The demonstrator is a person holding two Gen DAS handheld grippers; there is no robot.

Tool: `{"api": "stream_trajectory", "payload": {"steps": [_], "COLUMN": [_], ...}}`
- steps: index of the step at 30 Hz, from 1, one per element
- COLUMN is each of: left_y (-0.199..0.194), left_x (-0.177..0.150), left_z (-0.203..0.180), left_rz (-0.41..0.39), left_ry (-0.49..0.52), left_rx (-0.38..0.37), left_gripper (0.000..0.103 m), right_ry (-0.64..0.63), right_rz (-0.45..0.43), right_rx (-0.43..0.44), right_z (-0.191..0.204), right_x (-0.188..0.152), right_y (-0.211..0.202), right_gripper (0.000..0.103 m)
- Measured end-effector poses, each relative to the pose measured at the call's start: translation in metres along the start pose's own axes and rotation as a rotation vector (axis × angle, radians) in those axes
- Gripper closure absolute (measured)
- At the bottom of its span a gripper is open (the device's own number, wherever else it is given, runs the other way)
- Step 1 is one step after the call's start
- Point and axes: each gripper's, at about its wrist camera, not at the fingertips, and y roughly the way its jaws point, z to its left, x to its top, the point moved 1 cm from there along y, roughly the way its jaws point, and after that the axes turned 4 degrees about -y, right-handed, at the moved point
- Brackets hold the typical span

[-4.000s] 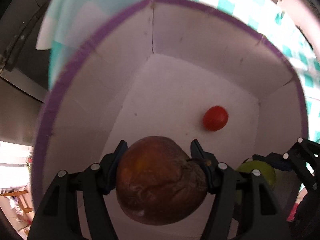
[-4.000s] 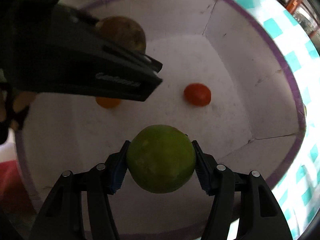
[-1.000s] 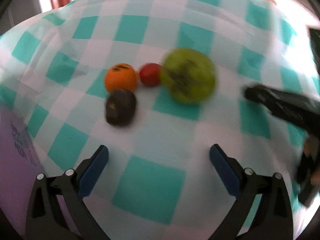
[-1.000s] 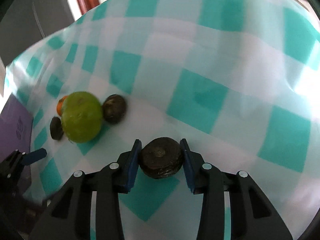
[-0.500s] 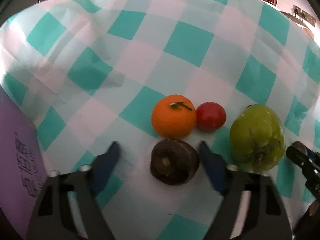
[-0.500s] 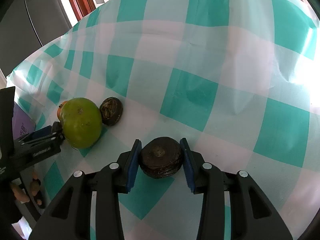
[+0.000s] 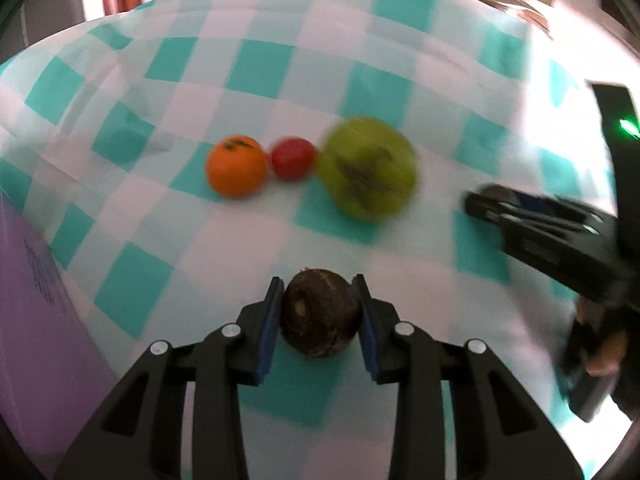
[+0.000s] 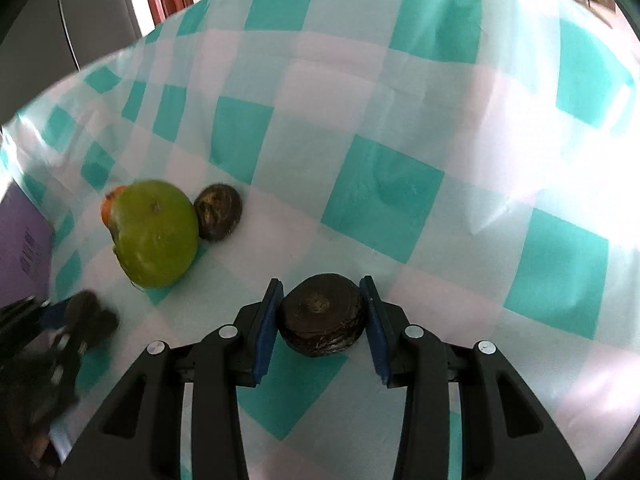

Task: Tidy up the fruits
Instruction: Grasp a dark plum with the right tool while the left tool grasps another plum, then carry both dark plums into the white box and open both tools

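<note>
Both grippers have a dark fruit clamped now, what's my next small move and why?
Probably carry the left gripper's dark round fruit leftward to the purple box at that view's left edge. Its jaws are shut on the fruit, and the box lies closest to that side. The right gripper also holds a dark fruit, so it could follow. The orange, tomato and green fruit wait on the checked cloth.

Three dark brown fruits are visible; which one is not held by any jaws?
The dark fruit lying on the cloth beside the green fruit; the other two sit between jaws.
</note>
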Motion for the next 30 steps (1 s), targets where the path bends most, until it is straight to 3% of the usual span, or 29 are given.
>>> {"api": "stream_trajectory", "payload": {"steps": [2, 12, 21, 30], "left_y": [-0.015, -0.059, -0.115, -0.151], "left_x": [-0.023, -0.080, -0.110, -0.114], "left_z": [-0.019, -0.014, -0.008, 0.024], "left_rz": [0.014, 0.076, 0.095, 0.093], "left_ry": [0.023, 0.148, 0.278, 0.289], "left_rx": [-0.030, -0.129, -0.218, -0.318], "left_gripper": [0.068, 0.072, 0.074, 0.074], "right_ry": [0.020, 0.076, 0.145, 0.254], "right_rz": [0.030, 0.164, 0.202, 0.200], "right_rx": [-0.016, -0.099, -0.097, -0.114], "right_z": [0.009, 0.053, 0.091, 0.113], "right_x": [-0.012, -0.080, -0.116, -0.139], "right_y": [-0.012, -0.077, -0.134, -0.178], "right_gripper": [0.064, 0.064, 0.064, 0.064]}}
